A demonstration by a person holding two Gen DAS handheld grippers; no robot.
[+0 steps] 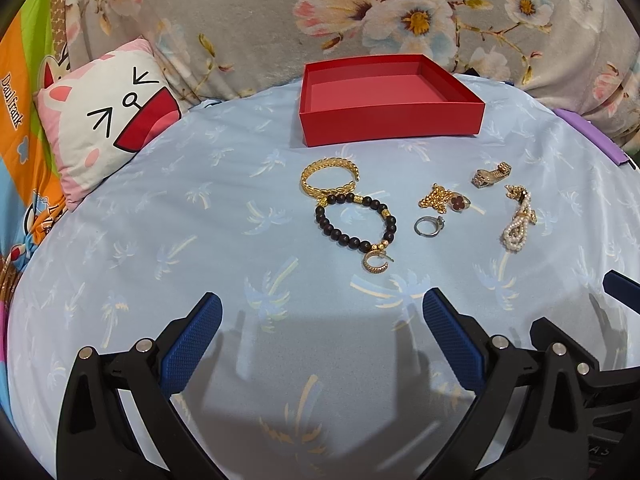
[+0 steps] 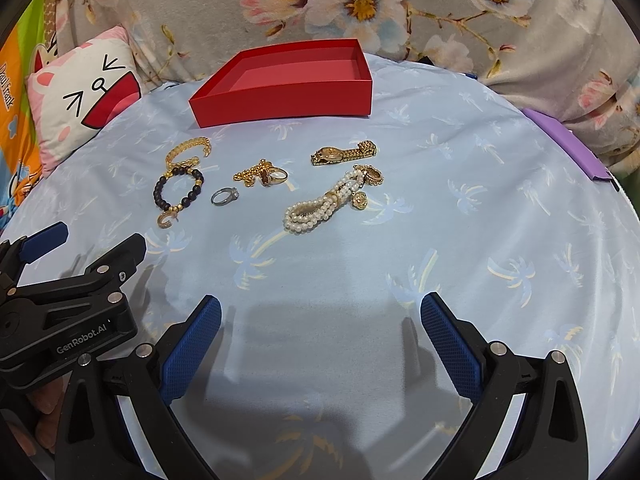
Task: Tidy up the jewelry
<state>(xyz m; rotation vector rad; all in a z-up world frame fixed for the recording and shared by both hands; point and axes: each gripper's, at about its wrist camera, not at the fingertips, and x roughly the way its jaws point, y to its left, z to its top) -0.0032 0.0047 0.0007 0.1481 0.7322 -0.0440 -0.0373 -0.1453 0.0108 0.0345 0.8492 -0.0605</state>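
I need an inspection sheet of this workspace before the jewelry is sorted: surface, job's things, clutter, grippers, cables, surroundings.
Surface: light blue palm-print sheet, smooth.
Job's things: red box open and empty; in front of it lie a gold bangle, black bead bracelet, gold hoop, silver ring, gold chain, gold ring, gold watch and pearl bracelet.
Clutter: purple item at the right edge.
Grippers: left hand-held gripper open, empty; right hand-held gripper open, empty.
Cables: nothing seen.
Surroundings: floral fabric behind, cartoon pillow at left.
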